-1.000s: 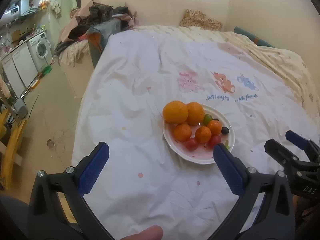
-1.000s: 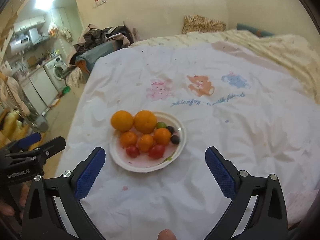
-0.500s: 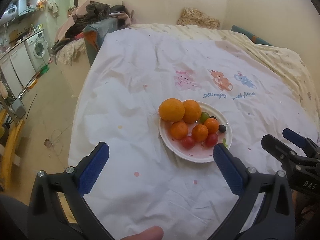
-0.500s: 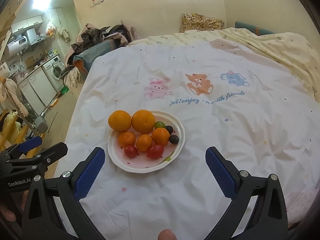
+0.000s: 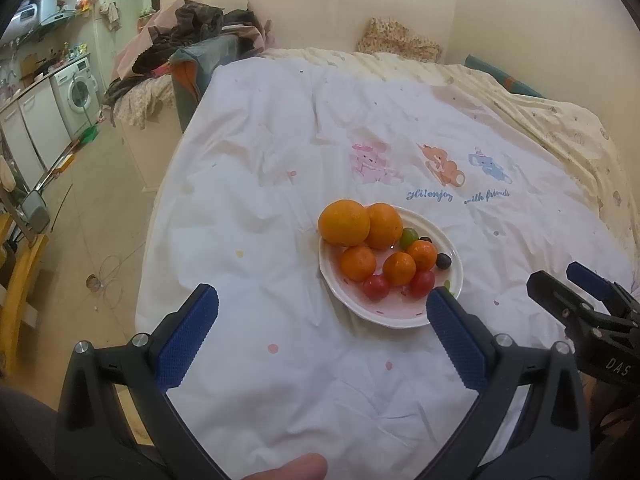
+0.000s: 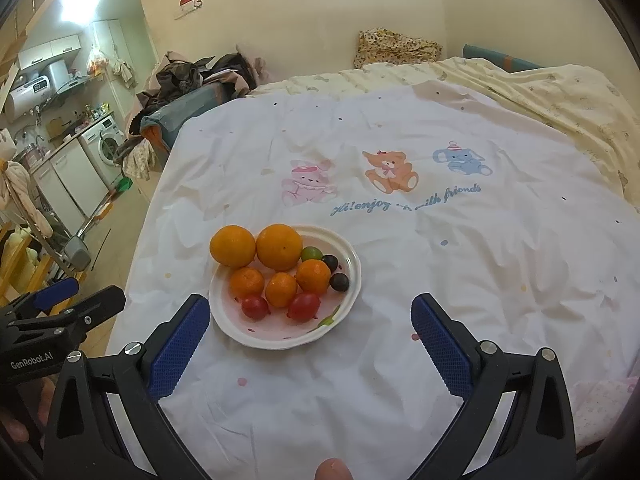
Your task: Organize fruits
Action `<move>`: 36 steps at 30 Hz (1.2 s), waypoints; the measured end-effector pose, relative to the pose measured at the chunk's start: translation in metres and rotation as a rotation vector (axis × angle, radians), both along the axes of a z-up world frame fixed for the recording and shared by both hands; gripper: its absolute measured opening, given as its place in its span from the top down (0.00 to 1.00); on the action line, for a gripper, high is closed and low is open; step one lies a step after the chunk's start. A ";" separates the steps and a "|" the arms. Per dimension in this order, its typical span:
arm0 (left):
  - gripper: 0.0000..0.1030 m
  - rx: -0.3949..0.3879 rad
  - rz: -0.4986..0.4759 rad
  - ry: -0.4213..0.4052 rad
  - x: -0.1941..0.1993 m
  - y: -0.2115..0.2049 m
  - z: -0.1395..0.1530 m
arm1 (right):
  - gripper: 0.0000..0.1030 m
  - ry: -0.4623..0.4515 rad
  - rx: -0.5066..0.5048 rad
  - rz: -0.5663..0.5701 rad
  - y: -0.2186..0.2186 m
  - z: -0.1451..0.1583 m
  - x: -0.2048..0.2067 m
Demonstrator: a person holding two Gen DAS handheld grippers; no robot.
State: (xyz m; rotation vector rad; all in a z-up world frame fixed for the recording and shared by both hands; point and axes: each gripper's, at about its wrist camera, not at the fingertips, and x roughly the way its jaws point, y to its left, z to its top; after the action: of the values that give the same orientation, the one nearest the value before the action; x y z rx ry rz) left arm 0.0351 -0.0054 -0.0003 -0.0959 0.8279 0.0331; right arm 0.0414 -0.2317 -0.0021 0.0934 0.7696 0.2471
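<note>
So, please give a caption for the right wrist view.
Open right tool above a white plate of oranges, tomatoes and grapes on a cartoon-print sheet.

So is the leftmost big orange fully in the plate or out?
Partly out. The big orange sits on the plate's left rim, overhanging the sheet.

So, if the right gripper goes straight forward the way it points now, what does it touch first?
Probably only the white sheet. The right gripper is open, and the plate of fruit lies left of its centre line, near its left finger. Depth is hard to judge here.
</note>
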 end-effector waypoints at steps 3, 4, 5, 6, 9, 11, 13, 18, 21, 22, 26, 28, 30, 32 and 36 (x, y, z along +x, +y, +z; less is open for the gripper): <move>0.00 -0.001 0.001 -0.001 -0.001 0.000 0.000 | 0.00 -0.002 -0.003 0.000 0.000 0.000 0.000; 0.00 -0.001 0.001 -0.001 -0.001 0.001 0.000 | 0.00 0.000 -0.001 0.000 0.000 0.000 0.000; 0.00 -0.001 0.001 -0.001 -0.001 0.000 0.000 | 0.00 0.001 0.000 0.000 0.000 0.000 0.000; 0.00 0.000 0.000 0.000 -0.001 0.000 0.000 | 0.00 0.001 0.001 0.000 0.000 0.000 0.000; 0.00 0.002 -0.003 -0.004 -0.001 0.000 0.002 | 0.00 0.000 -0.002 -0.001 0.000 0.000 -0.001; 0.00 0.004 -0.002 -0.008 -0.002 0.001 0.003 | 0.00 0.000 0.000 -0.001 0.000 0.000 -0.001; 0.00 0.003 -0.001 -0.008 -0.002 0.001 0.003 | 0.00 0.000 0.000 -0.001 0.000 0.000 -0.001; 0.00 0.005 -0.001 -0.007 -0.002 0.001 0.003 | 0.00 -0.003 -0.001 0.001 0.001 0.000 -0.001; 0.00 0.001 -0.001 -0.008 -0.002 0.002 0.003 | 0.00 0.001 -0.001 0.002 0.001 0.000 -0.001; 0.00 0.001 0.000 -0.009 -0.002 0.002 0.003 | 0.00 0.005 -0.001 0.003 0.000 -0.001 -0.001; 0.00 0.001 0.002 -0.004 -0.002 0.002 0.003 | 0.00 0.008 -0.001 0.006 -0.001 0.000 -0.003; 0.00 -0.003 0.006 0.000 -0.002 0.002 0.002 | 0.00 0.008 0.000 0.007 -0.001 -0.001 -0.002; 0.00 -0.005 0.008 0.002 -0.002 0.002 0.002 | 0.00 0.008 -0.001 0.009 -0.001 -0.001 -0.002; 0.00 -0.005 0.008 0.001 -0.002 0.002 0.002 | 0.00 0.008 -0.002 0.011 -0.001 0.000 -0.001; 0.00 -0.010 0.003 0.002 -0.002 0.002 0.002 | 0.00 0.007 -0.001 0.011 -0.001 0.000 -0.002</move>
State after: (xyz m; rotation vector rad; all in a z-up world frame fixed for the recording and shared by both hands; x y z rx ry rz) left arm 0.0330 -0.0032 0.0019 -0.1068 0.8297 0.0320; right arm 0.0396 -0.2329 -0.0020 0.0897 0.7775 0.2566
